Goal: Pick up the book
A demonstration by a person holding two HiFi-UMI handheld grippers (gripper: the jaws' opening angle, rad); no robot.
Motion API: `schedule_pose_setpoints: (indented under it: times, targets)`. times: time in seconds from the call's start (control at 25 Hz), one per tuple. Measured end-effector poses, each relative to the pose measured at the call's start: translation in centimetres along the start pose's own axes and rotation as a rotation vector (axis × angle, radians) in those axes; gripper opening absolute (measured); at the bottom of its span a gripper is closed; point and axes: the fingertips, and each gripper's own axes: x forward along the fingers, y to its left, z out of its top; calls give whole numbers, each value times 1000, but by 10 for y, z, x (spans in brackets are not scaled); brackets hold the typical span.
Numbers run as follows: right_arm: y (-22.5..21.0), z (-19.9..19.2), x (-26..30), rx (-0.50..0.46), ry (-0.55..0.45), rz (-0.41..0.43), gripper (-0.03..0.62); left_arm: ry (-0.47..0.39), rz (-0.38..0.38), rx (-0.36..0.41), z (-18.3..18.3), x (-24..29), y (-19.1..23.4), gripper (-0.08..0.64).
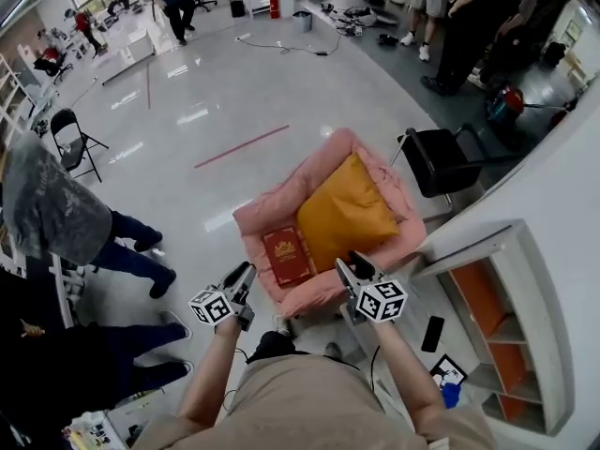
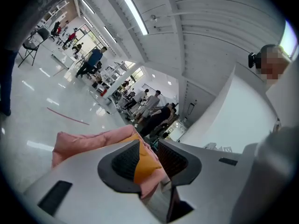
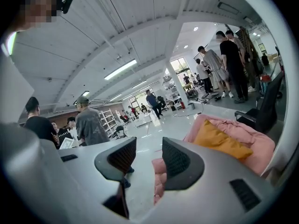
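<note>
A dark red book (image 1: 287,256) lies flat on the seat of a pink armchair (image 1: 267,212), next to an orange cushion (image 1: 347,214). My left gripper (image 1: 246,272) hovers just short of the seat's front left corner, its jaws drawn close with only a narrow slit and nothing in it. My right gripper (image 1: 349,268) hangs at the front right corner, open and empty. In the left gripper view the gripper (image 2: 149,155) looks at the cushion (image 2: 145,168) and the pink armrest (image 2: 88,141). The right gripper view shows that gripper (image 3: 149,157) left of the armchair (image 3: 245,136). Neither gripper view shows the book.
A black office chair (image 1: 441,162) stands behind the armchair on the right. A white shelf unit (image 1: 497,317) lines the wall at right, with a phone (image 1: 432,333) on the floor beside it. A person in grey (image 1: 56,214) stands at left near a folding chair (image 1: 75,139).
</note>
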Motion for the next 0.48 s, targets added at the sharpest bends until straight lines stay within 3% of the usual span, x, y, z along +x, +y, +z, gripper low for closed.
schedule_pose_setpoints:
  times: [0.28, 0.48]
  targets:
    - [0, 23, 58, 12, -24, -76, 163, 91, -81, 5, 35, 52, 49, 131]
    - [0, 26, 87, 44, -23, -125, 164, 146, -93, -28, 44, 72, 90, 155]
